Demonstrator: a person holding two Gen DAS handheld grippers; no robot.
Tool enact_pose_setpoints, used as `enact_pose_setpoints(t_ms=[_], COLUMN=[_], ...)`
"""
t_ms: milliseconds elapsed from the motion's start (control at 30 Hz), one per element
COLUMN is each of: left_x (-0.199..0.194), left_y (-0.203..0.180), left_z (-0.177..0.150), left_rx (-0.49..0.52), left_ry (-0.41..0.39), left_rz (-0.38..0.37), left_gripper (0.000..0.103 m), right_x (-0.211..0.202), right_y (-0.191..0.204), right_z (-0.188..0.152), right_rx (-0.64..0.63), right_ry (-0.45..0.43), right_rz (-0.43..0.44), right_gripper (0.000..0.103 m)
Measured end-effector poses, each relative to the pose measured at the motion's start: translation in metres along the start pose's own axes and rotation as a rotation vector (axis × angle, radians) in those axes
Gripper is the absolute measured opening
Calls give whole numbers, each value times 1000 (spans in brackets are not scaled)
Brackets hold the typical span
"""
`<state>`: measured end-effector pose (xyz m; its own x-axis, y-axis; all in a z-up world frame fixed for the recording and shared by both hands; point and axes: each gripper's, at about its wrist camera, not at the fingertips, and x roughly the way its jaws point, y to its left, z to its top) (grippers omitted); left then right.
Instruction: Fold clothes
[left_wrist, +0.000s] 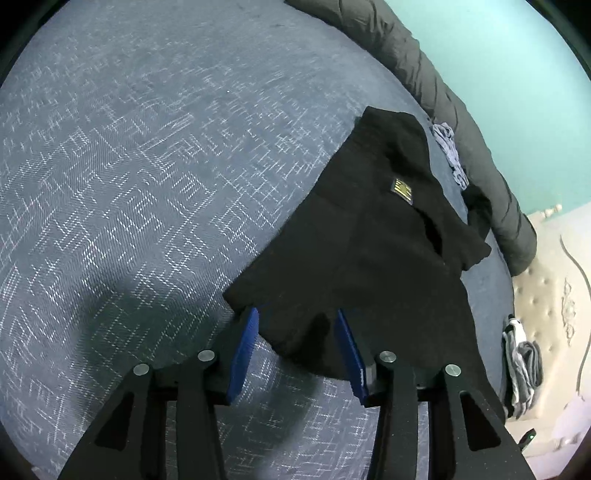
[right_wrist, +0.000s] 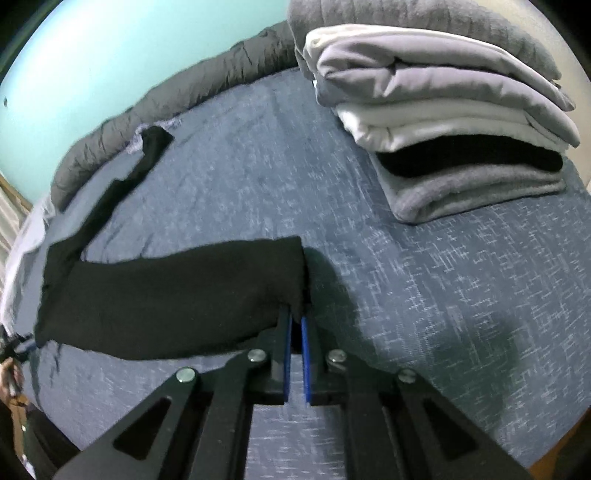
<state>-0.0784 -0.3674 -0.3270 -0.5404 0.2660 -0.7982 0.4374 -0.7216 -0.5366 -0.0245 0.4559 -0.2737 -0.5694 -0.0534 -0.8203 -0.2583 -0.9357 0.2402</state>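
Beyond right tongs (right_wrist: 296, 317), folded stack (right_wrist: 443, 122)

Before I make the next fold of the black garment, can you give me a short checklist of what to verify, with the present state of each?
1. Right gripper shut on a corner of the black garment: ok.
2. Left gripper gripping the garment's edge: not ok, jaws stand apart, cloth lies between them unpinched.
3. Garment flat before folding: not ok, wrinkled and partly bunched.
4. Free bed cover beside the garment to fold on: ok.
5. Pile of folded clothes apart from the garment: ok.
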Motion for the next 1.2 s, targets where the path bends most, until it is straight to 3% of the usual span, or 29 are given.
enact_pose_setpoints(t_ms=[167, 400, 467, 600, 767, 967, 1033, 1100, 1167, 1200], left_x=[2, -3, -5, -3, 9, 15, 16, 14, 12, 11], left_y=[-2, -2, -5, -12, -15, -11, -12, -10, -8, -9], left_z=[-5, -7, -8, -10, -12, -11, -10, -9, -7, -6], left_rx=[8, 0, 1, 6, -5, -38, -28, -21, -17, -11], left_ry=[33, 30, 23, 28, 36, 9, 0, -9, -12, -12], left_rz=[-1, -9, -18, -27, -13, -11, -1, 16, 6, 4], left_gripper=[52, 58, 60, 63, 65, 65, 56, 31, 29, 26], right_x=[4, -11, -11, -10, 6, 15, 16, 17, 16, 15], right_y=[-8, -14, -11, -5, 12, 10, 9, 9, 10, 11], right_z=[-5, -3, -2, 1, -5, -8, -7, -7, -7, -7], right_rx=[-13, 48, 47, 42, -4, 34, 37, 36, 26, 19], right_ry=[40, 7, 4, 1, 47, 55, 49, 42, 37, 34], right_rz=[10, 47, 66, 102, 92, 77, 76, 75, 71, 66], right_gripper=[4, 6, 9, 39, 40, 40, 40, 39, 37, 26])
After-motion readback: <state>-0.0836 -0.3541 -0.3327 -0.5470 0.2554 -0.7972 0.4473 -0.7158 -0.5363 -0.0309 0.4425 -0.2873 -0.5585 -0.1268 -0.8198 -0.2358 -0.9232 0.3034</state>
